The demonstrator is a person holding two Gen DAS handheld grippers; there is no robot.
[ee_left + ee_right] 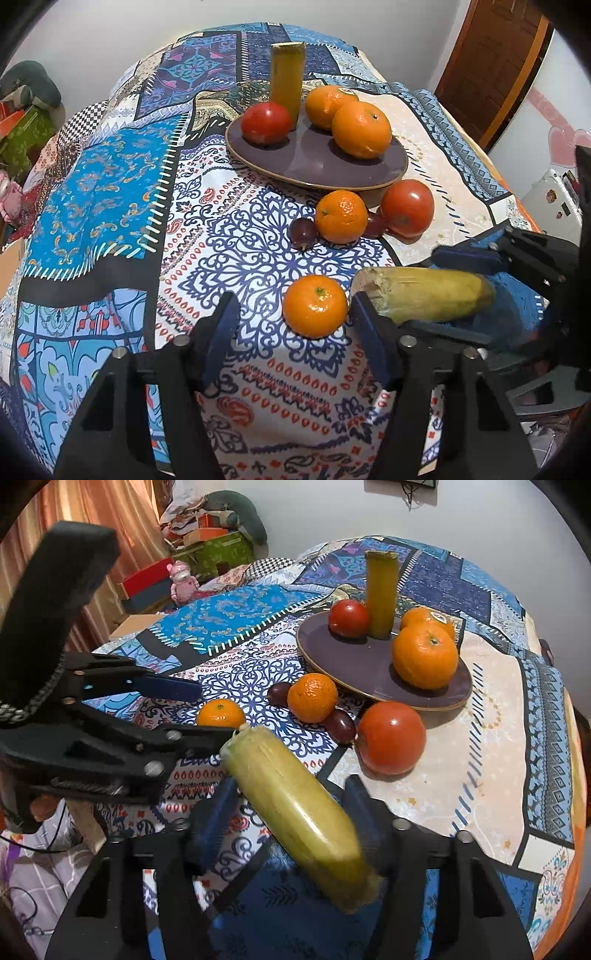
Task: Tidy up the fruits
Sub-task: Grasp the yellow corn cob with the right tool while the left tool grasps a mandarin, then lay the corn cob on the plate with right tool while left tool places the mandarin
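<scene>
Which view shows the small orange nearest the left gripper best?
The left wrist view: the small orange sits whole and unobstructed on the cloth between the left gripper's open fingers. In the right wrist view only its top shows, behind the left gripper's lower finger.

Hidden or unclear:
- small dark purple round fruit [375, 223]: mostly behind the orange mandarin [340, 216], at its three o'clock.
- yellow-green cut stalk piece [301, 814]: motion-blurred, near end ragged.
- black right gripper [461, 291]: cut off at right edge.
</scene>
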